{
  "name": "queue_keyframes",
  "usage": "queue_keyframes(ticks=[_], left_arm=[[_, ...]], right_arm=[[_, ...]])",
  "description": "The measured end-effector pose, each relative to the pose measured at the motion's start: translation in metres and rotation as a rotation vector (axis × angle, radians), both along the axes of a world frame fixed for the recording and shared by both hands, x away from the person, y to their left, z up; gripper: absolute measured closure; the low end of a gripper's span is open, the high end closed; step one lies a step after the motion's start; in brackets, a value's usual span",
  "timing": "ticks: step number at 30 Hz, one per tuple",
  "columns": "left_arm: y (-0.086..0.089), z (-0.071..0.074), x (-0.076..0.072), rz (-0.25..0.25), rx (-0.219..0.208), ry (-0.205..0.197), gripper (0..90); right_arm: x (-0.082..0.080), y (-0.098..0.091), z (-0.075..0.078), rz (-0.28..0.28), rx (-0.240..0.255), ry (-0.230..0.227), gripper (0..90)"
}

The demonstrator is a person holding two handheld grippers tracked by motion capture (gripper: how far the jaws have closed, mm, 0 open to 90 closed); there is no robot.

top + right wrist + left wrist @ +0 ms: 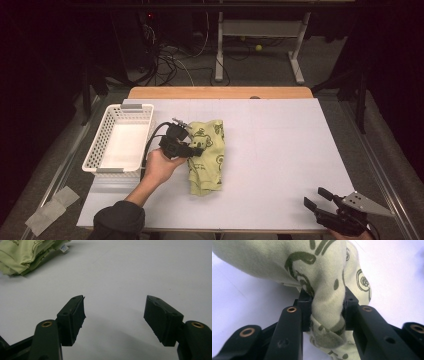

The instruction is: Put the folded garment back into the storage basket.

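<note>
**Cloth pinched at its left edge, ready to be lifted**

The left hand-held gripper (192, 148) is clamped on a bunched fold of the pale green printed cloth (207, 155); in the left gripper view the fabric (322, 290) is squeezed tight between the two black pads (305, 307). The cloth lies crumpled on the table (280, 150), left of centre, just beside the white perforated basket (120, 137), which stands at the table's left edge with nothing visible inside it. The grip sits on the cloth's basket-side edge, and most of the fabric looks to rest on the table.

The right hand-held gripper (320, 199) waits near the front right corner, well apart from the cloth, its jaws spread wide with nothing between them; in its own view the pads (75, 315) frame bare table, with the cloth (22, 252) far off at upper left.

The step in hand appears to be the pick-up. The next move likely calls for raising the pinched fold high enough that the hanging fabric clears the basket's rim, then carrying it leftward over the basket. The trailing end may drag or snag on the rim.
</note>
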State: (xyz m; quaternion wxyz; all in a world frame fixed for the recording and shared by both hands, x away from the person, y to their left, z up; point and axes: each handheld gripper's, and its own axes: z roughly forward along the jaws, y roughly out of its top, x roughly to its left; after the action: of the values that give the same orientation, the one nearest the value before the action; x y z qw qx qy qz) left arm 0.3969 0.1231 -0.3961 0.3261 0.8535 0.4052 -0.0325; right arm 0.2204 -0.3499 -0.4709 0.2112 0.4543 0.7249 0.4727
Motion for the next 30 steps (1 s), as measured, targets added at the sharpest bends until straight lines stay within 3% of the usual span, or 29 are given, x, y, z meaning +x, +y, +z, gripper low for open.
queue_keyframes(ticks=[30], left_arm=[[0.031, 0.021, -0.004, 0.040, -0.028, -0.012, 65.7]], right_arm=[[0.000, 0.000, 0.000, -0.001, -0.005, -0.001, 33.3]])
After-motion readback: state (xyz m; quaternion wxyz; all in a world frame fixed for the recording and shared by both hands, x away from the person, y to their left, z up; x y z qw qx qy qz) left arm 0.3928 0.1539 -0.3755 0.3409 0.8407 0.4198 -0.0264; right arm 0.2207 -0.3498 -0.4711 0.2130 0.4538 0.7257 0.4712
